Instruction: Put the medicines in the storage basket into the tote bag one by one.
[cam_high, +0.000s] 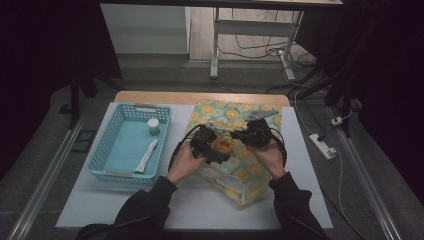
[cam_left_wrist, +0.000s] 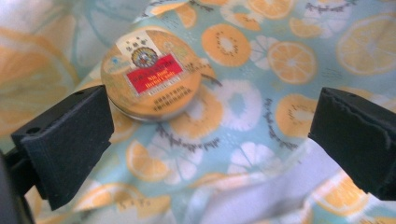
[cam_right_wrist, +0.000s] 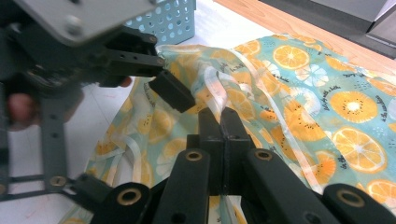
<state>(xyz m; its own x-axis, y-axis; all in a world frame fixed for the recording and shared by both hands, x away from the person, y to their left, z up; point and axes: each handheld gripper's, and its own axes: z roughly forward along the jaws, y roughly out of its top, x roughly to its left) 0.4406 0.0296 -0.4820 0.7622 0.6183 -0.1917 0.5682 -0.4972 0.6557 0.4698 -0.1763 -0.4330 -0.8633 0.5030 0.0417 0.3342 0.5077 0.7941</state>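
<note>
A dim room surrounds a white worktop (cam_high: 200, 210) carrying a blue basket (cam_high: 112, 150) and a citrus-print bag (cam_high: 235, 175). The bag lies flat, its long axis running from the near edge to the far one. Both forearms reach in from below. The right gripper (cam_right_wrist: 222, 114) points level across the bag, its 2 fingers closed on a fold of the bag. The left gripper (cam_left_wrist: 210, 135) looks down at the bag, fingers spread wide with nothing between them, beside a round tin (cam_left_wrist: 152, 74) resting label-up on the bag.

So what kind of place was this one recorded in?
Probably a lab or workshop set up for recording, not a home: a white-topped table on a grey floor, dark curtains at both sides, a power strip with loose cables, and a bare desk frame behind.
</note>
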